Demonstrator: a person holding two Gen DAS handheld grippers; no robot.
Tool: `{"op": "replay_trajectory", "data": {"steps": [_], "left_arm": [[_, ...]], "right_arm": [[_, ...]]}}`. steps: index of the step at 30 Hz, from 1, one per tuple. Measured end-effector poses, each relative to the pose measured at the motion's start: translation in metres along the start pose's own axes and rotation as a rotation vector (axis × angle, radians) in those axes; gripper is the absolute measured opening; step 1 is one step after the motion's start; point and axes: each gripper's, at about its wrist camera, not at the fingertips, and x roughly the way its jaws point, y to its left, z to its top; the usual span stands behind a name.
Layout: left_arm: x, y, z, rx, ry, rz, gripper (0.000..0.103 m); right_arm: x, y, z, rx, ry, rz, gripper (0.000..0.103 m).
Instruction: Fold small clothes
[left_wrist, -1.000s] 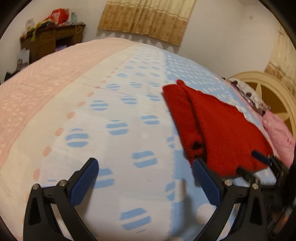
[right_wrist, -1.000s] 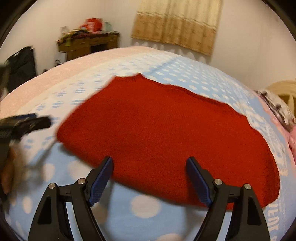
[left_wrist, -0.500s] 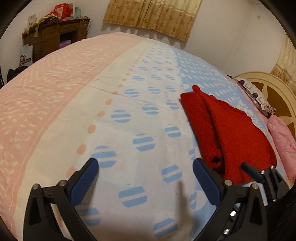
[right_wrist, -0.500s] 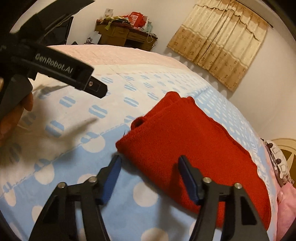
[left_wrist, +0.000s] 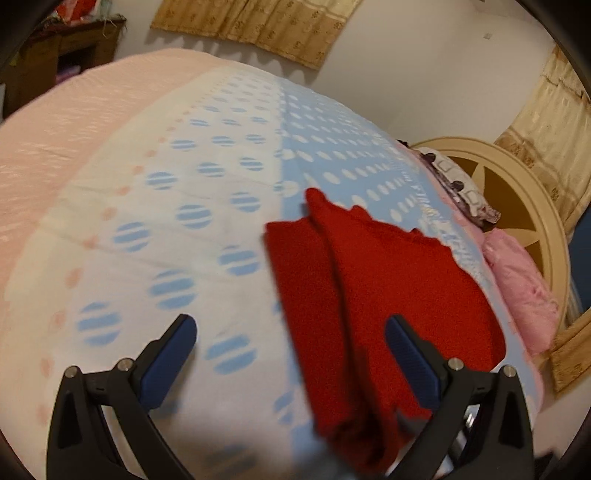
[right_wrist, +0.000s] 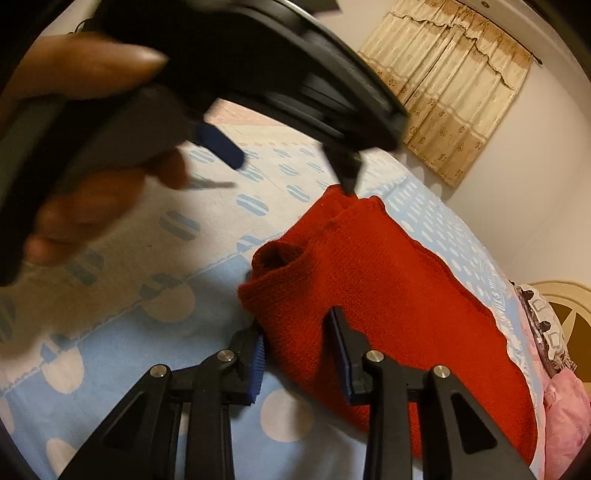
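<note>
The right gripper (right_wrist: 301, 345) has just been closing, its jaws now narrow on the red knitted garment's (right_wrist: 388, 288) near corner, while the left gripper (left_wrist: 291, 341), wide and empty, swings over it, so another fold looks imminent.

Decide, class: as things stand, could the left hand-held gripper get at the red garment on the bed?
Probably yes. The left hand-held gripper is open, and the near end of the red garment already lies between its fingers. Nothing sits between them; the right hand-held gripper works the same end, so they may crowd.
</note>
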Motion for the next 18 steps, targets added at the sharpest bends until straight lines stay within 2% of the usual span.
{"op": "replay_trajectory", "data": {"steps": [3,8,10,14,15,17,18], "left_arm": [[0.016,-0.007,0.012,0.000,0.018,-0.032,0.103],[0.036,-0.012,0.023,0.028,0.040,-0.015,0.101],[0.043,-0.009,0.025,0.012,0.049,-0.022,0.097],[0.052,-0.007,0.026,0.017,0.050,-0.048,0.075],[0.053,-0.007,0.026,0.027,0.048,-0.057,0.062],[0.057,-0.004,0.028,0.013,0.063,-0.067,0.048],[0.057,-0.001,0.029,-0.006,0.056,-0.084,0.033]], "right_arm": [[0.001,0.000,0.000,0.000,-0.003,-0.002,0.033],[-0.001,0.004,-0.003,-0.012,-0.011,-0.019,0.033],[-0.001,0.006,-0.003,-0.020,-0.013,-0.030,0.033],[-0.002,0.005,-0.003,-0.021,-0.018,-0.032,0.033],[-0.004,0.007,-0.003,-0.019,-0.020,-0.031,0.033],[-0.005,0.009,-0.003,-0.017,-0.020,-0.027,0.032],[-0.006,0.009,-0.003,-0.017,-0.021,-0.024,0.030]]}}
